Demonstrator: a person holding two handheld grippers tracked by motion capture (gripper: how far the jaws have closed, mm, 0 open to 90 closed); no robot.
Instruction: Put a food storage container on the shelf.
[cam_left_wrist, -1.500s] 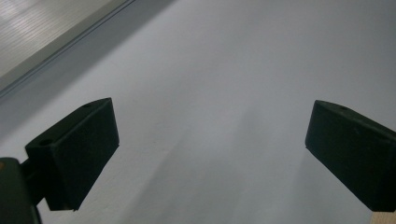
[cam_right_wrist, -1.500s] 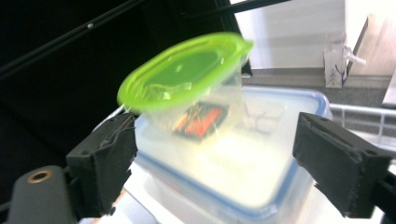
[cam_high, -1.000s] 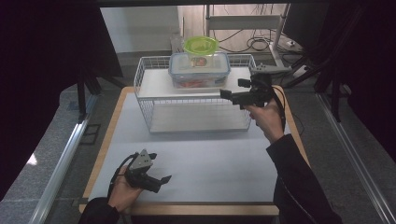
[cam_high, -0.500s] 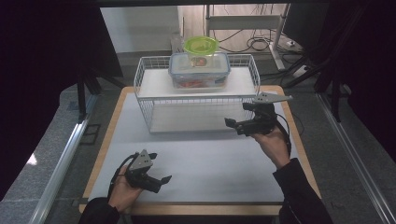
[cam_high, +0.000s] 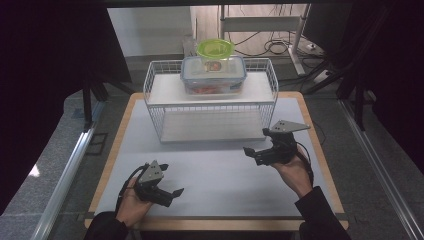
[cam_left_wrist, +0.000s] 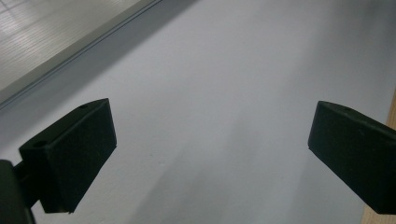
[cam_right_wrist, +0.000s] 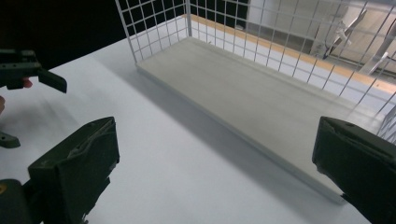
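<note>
Behind right claw (cam_high: 256, 144), wire rack (cam_high: 210, 107), apart.

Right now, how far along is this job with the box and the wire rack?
The clear food container with the green bowl on top already sits on the wire rack's upper shelf. Nothing is in hand: the right gripper, its jaws just opened wide, hangs empty over the white mat, and the left gripper rests open near the table's front edge. The lower shelf is bare; what is left is unclear.
</note>
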